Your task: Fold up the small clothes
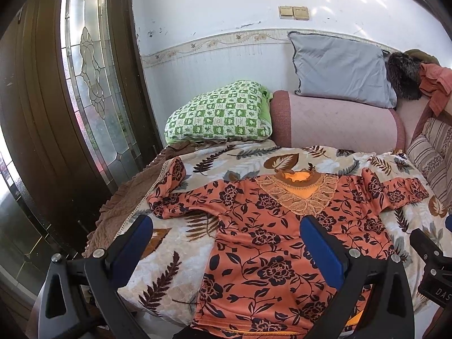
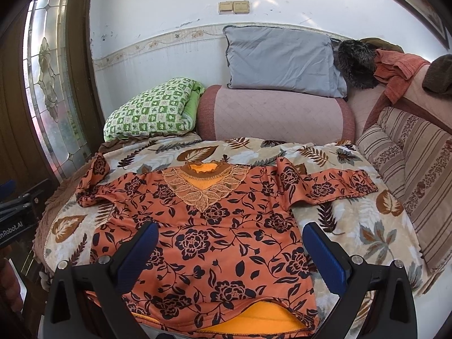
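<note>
In the left wrist view, the left claw (image 1: pixel 226 223) is hanging wide open and empty over the shirt (image 1: pixel 271 243), which is lying flat, front up, on the bed (image 1: pixel 175 257). In the right wrist view, the right claw (image 2: pixel 230 230) is gaping empty above the hem; folding is probably just starting, calling for gripping a sleeve (image 2: pixel 339 186) next.

Bright daylight through the glass door panel (image 1: pixel 90 65) at left, soft shadows, heavy fisheye bending, dark corners.
</note>
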Available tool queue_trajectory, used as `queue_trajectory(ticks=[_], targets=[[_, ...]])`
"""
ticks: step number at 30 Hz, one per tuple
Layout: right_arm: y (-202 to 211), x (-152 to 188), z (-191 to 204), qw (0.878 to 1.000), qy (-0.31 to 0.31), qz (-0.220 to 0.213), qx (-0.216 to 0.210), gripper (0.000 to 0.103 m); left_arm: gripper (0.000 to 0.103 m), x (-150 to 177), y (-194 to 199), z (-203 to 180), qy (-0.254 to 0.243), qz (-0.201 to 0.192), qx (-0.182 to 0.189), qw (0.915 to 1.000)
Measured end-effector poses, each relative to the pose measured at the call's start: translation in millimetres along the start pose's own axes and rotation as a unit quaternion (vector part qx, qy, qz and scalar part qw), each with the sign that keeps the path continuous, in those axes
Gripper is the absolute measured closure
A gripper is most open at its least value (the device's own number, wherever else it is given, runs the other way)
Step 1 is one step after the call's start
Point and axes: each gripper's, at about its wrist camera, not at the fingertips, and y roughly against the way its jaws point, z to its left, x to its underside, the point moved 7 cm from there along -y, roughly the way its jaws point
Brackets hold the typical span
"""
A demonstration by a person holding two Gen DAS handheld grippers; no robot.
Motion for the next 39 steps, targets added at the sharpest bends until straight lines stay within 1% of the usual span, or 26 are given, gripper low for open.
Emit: queue_trajectory(ticks=[5,8,9,11,15,19,20,24,27,30,33,39], targets=[[0,1,3,1.000,0.005,0.004,-0.001,0.000,0.000,1,1,1,0.005,0.012,0.001,0.9999],[0,-1,6,1.000,0.009,0.005,-0.003,0.000,0.000,1,4,2,0.004,0.011,-0.013,0.9999],[1,-2,7,1.000,0.011,0.003,-0.002,0.000,0.000,0,6,2,0.002,0.010,-0.025,0.9996],[3,-5,8,1.000,0.017,-0.001,0.000,0.000,0.000,-2,11,2,0.000,0.002,-0.030,0.9995],[8,-11,11,1.000,0.022,-0.007,-0.001,0.000,0.000,-9,26,7,0.015,-0.010,-0.022,0.9996],[18,-19,8,1.000,0.010,-0.017,-0.003,0.000,0.000,-18,40,14,0.011,-0.022,-0.046,0.9986],[22,-21,7,1.000,0.008,-0.020,-0.003,0.000,0.000,-20,43,14,0.009,-0.023,-0.047,0.9986],[34,-26,4,1.000,0.005,-0.028,0.002,0.000,0.000,-26,54,16,0.013,-0.023,-0.032,0.9991],[43,-31,2,0.999,0.004,-0.036,0.003,0.000,0.000,-32,60,13,-0.004,-0.039,-0.044,0.9983],[47,-36,3,0.999,0.009,-0.040,0.007,0.000,0.000,-34,62,10,-0.010,-0.045,-0.043,0.9980],[47,-39,6,0.999,0.015,-0.039,0.011,0.000,0.000,-36,57,9,-0.010,-0.041,-0.033,0.9985],[34,-43,14,0.999,0.020,-0.033,0.013,0.000,0.000,-39,41,6,-0.004,-0.032,-0.027,0.9991]])
